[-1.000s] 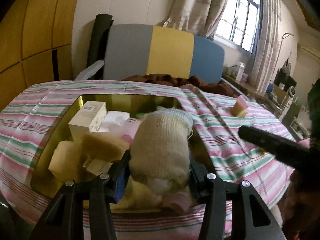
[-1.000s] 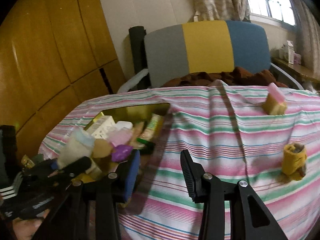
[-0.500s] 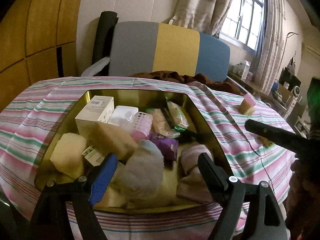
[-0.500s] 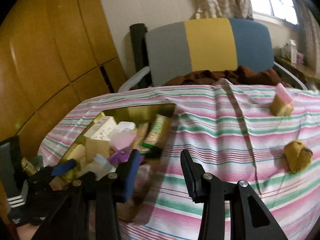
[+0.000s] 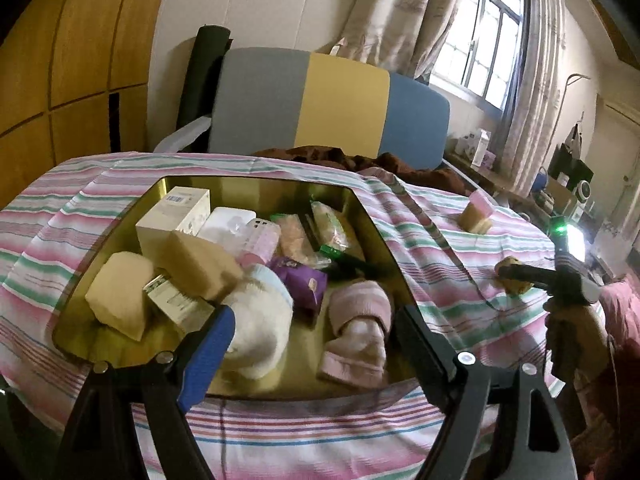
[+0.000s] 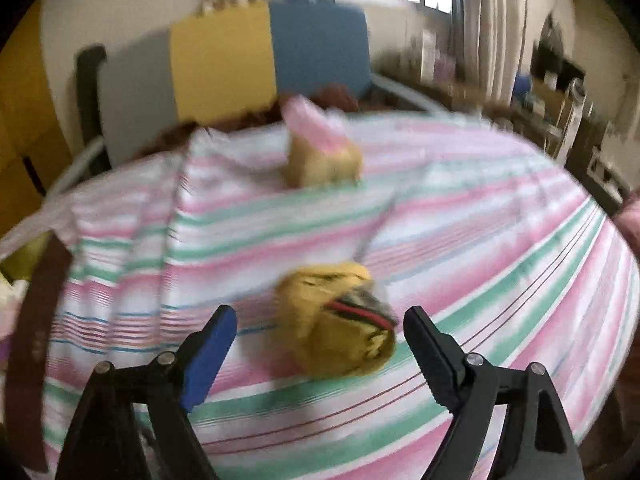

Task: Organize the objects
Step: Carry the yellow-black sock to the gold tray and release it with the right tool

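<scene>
A gold tray on the striped cloth holds boxes, sponges, snack packets and rolled socks. A cream sock lies in it by my left gripper's blue fingertip, with a pink sock beside it. My left gripper hovers open over the tray's near edge, holding nothing. In the blurred right wrist view, a yellow rolled sock lies on the cloth between the opening jaws of my right gripper, and the pads stand clear of it. A yellow sponge with a pink top sits farther back.
A striped cloth covers the whole table. Behind it stands a chair back in grey, yellow and blue. A brown strap hangs at the left of the right wrist view. A hand holds the right gripper.
My left gripper opened and let the cream sock drop into the tray. My right gripper swung right and down to the yellow sock, and its jaws spread wide.
</scene>
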Tool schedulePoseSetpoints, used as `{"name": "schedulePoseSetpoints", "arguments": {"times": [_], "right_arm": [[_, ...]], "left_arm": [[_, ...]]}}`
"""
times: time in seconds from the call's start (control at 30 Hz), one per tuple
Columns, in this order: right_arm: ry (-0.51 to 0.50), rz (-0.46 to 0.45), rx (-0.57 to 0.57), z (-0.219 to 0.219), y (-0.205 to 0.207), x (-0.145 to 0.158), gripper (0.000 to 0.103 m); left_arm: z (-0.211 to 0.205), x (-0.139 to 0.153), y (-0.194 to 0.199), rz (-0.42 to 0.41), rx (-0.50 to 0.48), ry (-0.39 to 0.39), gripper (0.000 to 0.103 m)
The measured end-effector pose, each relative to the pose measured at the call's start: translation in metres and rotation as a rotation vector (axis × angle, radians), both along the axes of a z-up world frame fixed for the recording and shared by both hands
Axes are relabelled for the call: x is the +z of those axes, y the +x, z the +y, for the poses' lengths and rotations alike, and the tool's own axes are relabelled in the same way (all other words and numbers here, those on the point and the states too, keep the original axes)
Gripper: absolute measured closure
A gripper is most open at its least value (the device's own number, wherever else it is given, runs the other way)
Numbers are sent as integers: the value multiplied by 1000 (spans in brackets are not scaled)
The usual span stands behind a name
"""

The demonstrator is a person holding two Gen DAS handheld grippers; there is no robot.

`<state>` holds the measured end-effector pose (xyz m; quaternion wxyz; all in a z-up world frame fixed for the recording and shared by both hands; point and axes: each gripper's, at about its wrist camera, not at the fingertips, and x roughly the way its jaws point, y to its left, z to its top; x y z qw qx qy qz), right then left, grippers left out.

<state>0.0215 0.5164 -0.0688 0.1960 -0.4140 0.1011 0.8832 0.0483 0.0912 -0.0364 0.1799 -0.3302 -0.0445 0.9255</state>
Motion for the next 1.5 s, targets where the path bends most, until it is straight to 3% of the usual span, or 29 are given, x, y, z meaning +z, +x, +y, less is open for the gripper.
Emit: {"name": "schedulePoseSetpoints", "arguments": {"times": [0.03,0.1,0.13,0.17,0.27,0.43,0.67,0.83,0.87,0.97,1.1,1.27,1.37,1.5], "right_arm": [[-14,-11,-4,6,-3,-6,26],[-63,-13,5,14,-6,-14,42],[-57,0,8,12,-6,-13,44],[-51,5,16,10,-6,-11,54],[-70,32,46,-1,-3,0,59],[-151,108,200,-57,-2,31,59],[-264,179,523,-187,-1,75,57],[-311,158,634,-251,9,76,50],[-324,134,655,-262,9,71,44],[-341,114,662,-271,13,62,39],[-413,129,609,-250,15,56,33],[-400,130,571,-232,27,53,33],[-342,135,570,-229,32,52,42],[-314,132,575,-224,38,52,43]], "left_arm": [[-1,0,1,-1,0,1,19],[-3,-1,5,1,7,-3,19],[-4,-1,7,1,11,-7,19],[-5,-1,9,4,17,-9,19],[-11,-1,14,16,39,-9,19],[-24,4,14,37,93,5,19],[-59,8,3,28,242,14,19],[-84,13,0,39,334,40,19],[-88,15,0,44,348,44,19],[-93,19,0,59,364,55,19],[-91,21,3,70,362,62,19],[-78,19,6,57,323,57,19],[-70,19,7,49,295,54,19],[-59,18,9,43,241,68,19]]}}
